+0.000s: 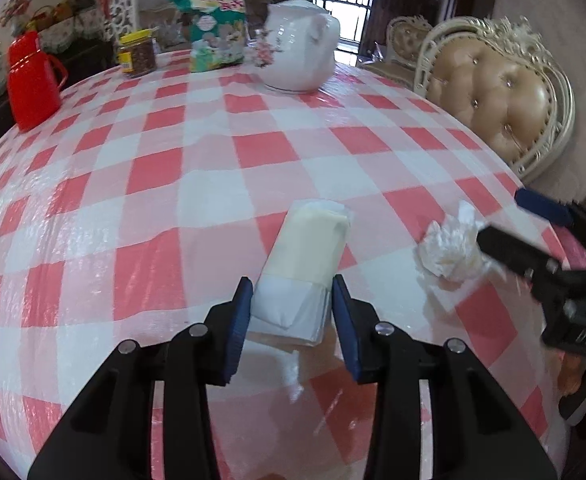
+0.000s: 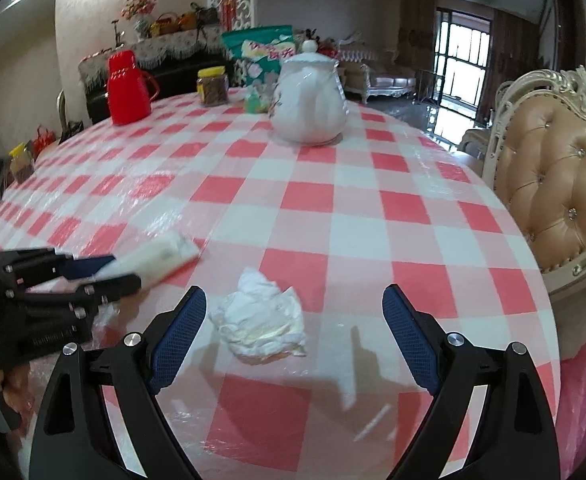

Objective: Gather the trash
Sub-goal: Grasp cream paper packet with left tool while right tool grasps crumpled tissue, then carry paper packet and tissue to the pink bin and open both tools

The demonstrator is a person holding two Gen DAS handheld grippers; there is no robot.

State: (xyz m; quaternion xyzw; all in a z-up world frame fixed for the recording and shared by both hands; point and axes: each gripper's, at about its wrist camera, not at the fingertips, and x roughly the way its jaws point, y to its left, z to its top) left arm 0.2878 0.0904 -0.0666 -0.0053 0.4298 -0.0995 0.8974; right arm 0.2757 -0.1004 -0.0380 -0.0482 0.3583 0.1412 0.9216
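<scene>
Left gripper [image 1: 291, 312]: jaws closing in on the near end of the tissue pack [image 1: 305, 256], pads at its sides; squeezing gently advised, the wrapper being soft.

Right gripper [image 2: 295, 344]: jaws standing wide apart, hovering around the crumpled tissue [image 2: 263, 330]; centring before closing advised.

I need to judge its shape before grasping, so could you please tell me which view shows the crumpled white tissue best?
The right wrist view: the crumpled white tissue lies whole and centred. The left wrist view shows it at the right edge, blurred, partly behind the right claw.
</scene>
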